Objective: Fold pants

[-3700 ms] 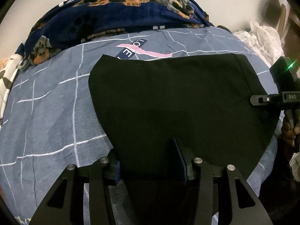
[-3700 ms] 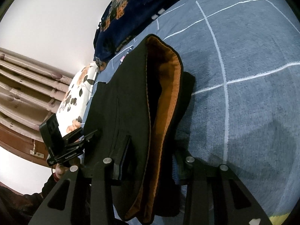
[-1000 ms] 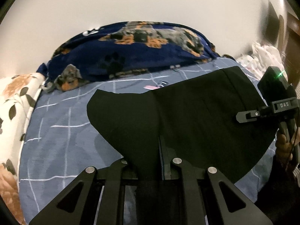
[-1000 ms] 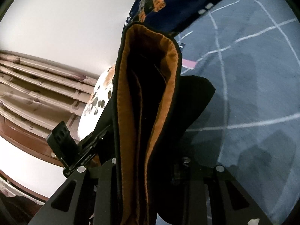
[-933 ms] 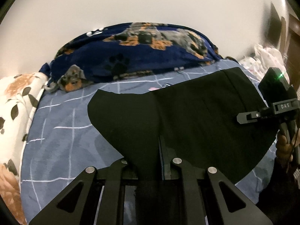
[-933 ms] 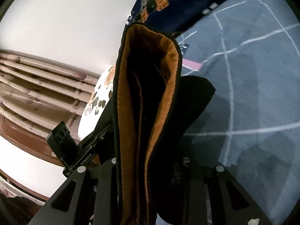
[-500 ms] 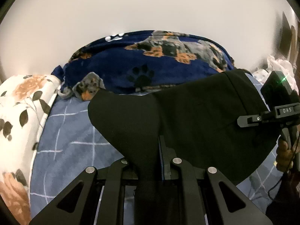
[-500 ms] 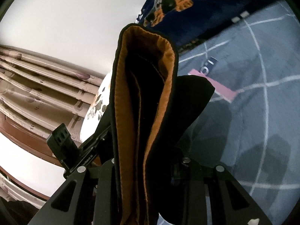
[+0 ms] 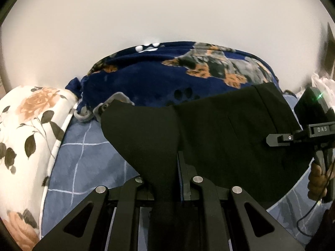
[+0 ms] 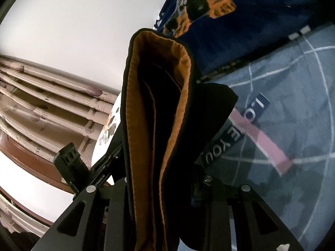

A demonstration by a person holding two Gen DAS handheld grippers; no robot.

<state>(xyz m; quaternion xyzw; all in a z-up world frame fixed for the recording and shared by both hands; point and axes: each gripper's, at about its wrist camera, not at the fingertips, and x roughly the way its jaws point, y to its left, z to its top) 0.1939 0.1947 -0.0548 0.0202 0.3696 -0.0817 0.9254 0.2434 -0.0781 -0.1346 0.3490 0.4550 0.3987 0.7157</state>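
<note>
Holding the black fabric pants with orange lining pinched in both the left gripper and right gripper, you keep the edge level and lower it squarely toward the far edge of the blue checked bed sheet.

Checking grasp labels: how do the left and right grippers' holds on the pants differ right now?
The left gripper pinches a plain black edge of the pants; the right gripper grips the orange-lined waistband. Cloth fans out wide ahead of the left gripper but stands in a narrow bunch in the right gripper. Both are shut on the pants.
</note>
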